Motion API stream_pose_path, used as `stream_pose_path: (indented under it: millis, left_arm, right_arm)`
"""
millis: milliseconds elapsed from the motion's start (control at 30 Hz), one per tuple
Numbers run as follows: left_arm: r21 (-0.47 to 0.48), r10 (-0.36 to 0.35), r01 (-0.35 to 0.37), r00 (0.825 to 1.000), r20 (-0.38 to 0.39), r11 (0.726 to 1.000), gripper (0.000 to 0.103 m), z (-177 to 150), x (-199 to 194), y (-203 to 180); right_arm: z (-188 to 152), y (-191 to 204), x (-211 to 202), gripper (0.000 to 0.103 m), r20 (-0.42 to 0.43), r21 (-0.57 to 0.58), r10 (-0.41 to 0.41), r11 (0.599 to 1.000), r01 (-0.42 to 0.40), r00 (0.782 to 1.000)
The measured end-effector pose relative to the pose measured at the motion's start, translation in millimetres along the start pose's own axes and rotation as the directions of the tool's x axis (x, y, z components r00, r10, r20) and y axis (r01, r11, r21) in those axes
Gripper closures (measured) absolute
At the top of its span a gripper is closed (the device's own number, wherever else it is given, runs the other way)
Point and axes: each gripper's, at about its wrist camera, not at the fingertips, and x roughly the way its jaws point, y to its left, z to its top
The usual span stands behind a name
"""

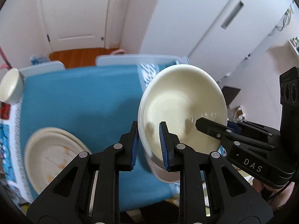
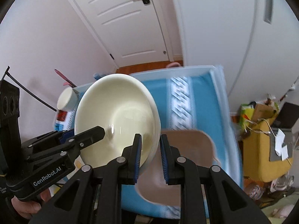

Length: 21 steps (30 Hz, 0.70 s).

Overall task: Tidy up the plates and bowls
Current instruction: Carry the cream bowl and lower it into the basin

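Observation:
A cream bowl [image 1: 185,108] is held tilted in the air above the blue cloth, gripped from both sides. My left gripper [image 1: 148,145] is shut on its near-left rim. My right gripper [image 2: 150,156] is shut on the bowl [image 2: 115,115] at its right rim, and it shows in the left wrist view [image 1: 214,128] reaching in from the right. A stack of cream plates [image 1: 50,156] lies at the lower left of the cloth. A brown square plate [image 2: 179,164] lies under the bowl. A small white bowl [image 1: 11,87] sits at the far left corner.
The blue cloth [image 1: 84,104] covers a table with pale blue chair backs [image 1: 134,58] behind it. A white door and wall stand beyond. A yellow cluttered box [image 2: 265,149] is off to the right on the floor.

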Motion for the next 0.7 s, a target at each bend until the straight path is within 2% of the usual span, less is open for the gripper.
stream_pose_path:
  millis: [167,333,533,700]
  left_arm:
    - [0.015,0.03,-0.029,0.998,-0.061,0.999,0.084,-23,35,-27]
    - [0.038,0.084,-0.08,0.989,-0.118,0.996,0.084,-41,66,-35]
    - [0.051,0.133,-0.126,0.978,-0.159,0.991,0.084,-48,88,-34]
    - [0.077,0.161,-0.15,0.972,-0.171,0.986,0.084,-51,96,-41]
  right_arm:
    - [-19,-40,10,0.085,-0.04,0.01,-0.002,1.0,0.002,0.999]
    - [-35,-64,33,0.085,-0.084,0.005,0.004,1.0,-0.004,0.996]
    - [-40,-76,53,0.085,-0.123,-0.007,0.018,1.0,-0.019,0.992]
    - [-41,-76,56,0.085,-0.129,-0.038,-0.001,0.999,-0.004,0.992]
